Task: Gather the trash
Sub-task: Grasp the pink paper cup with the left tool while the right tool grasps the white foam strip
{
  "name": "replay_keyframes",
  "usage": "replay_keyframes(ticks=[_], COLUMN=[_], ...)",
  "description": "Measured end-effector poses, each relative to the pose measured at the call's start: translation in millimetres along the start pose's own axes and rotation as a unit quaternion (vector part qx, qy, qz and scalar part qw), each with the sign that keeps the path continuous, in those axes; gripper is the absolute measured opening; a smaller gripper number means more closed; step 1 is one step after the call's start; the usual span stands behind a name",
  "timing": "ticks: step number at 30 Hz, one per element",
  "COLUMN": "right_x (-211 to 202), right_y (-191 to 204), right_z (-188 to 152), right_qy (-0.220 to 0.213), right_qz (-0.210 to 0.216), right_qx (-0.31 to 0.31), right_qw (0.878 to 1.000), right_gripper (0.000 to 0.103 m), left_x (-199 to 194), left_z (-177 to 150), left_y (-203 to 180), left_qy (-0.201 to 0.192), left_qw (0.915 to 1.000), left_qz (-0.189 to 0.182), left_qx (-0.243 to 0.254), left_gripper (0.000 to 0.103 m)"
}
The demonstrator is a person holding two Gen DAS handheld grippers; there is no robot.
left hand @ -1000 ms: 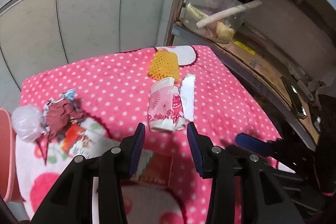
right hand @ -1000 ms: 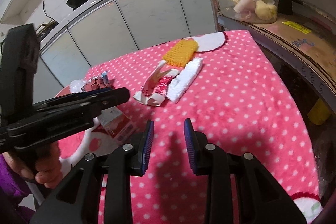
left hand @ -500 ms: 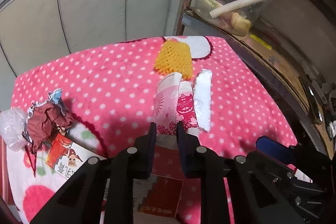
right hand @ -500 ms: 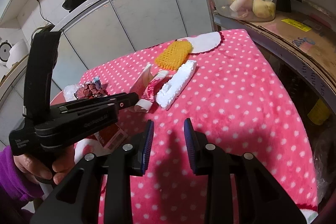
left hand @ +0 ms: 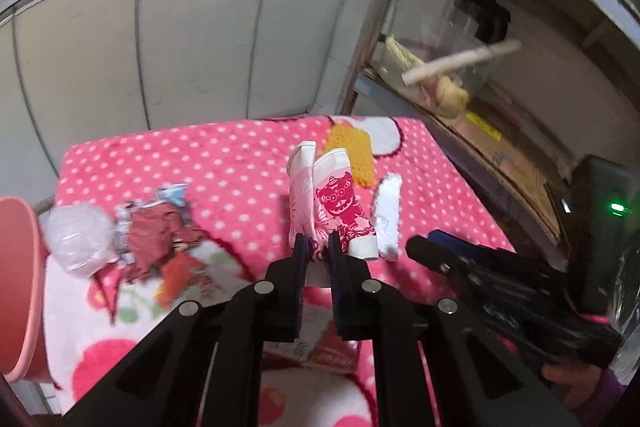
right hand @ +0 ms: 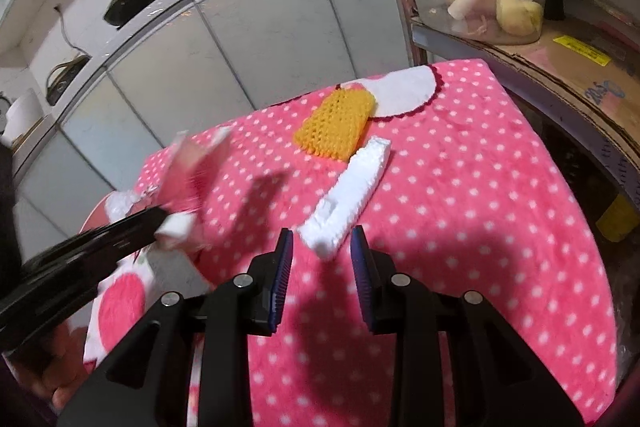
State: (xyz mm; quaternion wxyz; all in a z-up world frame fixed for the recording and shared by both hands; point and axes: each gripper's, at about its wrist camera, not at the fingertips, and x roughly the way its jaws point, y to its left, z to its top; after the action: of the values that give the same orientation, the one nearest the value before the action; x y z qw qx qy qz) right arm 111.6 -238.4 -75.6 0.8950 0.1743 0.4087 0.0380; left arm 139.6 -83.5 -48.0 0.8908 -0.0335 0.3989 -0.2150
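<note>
Up off the pink polka-dot blanket (left hand: 224, 167) on the tabletop, the crushed pink-and-white paper cup (left hand: 332, 207) is pinched at its bottom end by the left gripper (left hand: 319, 251). Right gripper (right hand: 322, 259) has its fingers spread apart just short of the white foam strip (right hand: 348, 193), which lies touching the yellow foam net (right hand: 338, 125).

Right gripper (right hand: 320, 259) fingers spread around white foam strip (right hand: 348, 193), yellow mesh (right hand: 336, 125) beyond
</note>
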Motion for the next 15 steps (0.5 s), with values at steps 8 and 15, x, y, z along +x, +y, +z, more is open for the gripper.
replay_keyframes(ticks=[8,15], right_x=[31.7,51.5], right_y=[4.0,15.9], right_z=[12.4,17.0], right_qy=[0.017,0.017], right_qz=[-0.069,-0.106], right_qx=[0.042,0.037], right_qw=[0.997,0.994], right_gripper=[0.032,0.044], left_x=[-29.0,-40.6], left_z=[-8.8,-13.8], left_y=[26.9,45.1], left_qy=[-0.015,-0.021], left_qw=[0.9995,0.9986], left_qz=[-0.004,-0.009], left_qx=[-0.027,-0.047], left_gripper=[0.01,0.01])
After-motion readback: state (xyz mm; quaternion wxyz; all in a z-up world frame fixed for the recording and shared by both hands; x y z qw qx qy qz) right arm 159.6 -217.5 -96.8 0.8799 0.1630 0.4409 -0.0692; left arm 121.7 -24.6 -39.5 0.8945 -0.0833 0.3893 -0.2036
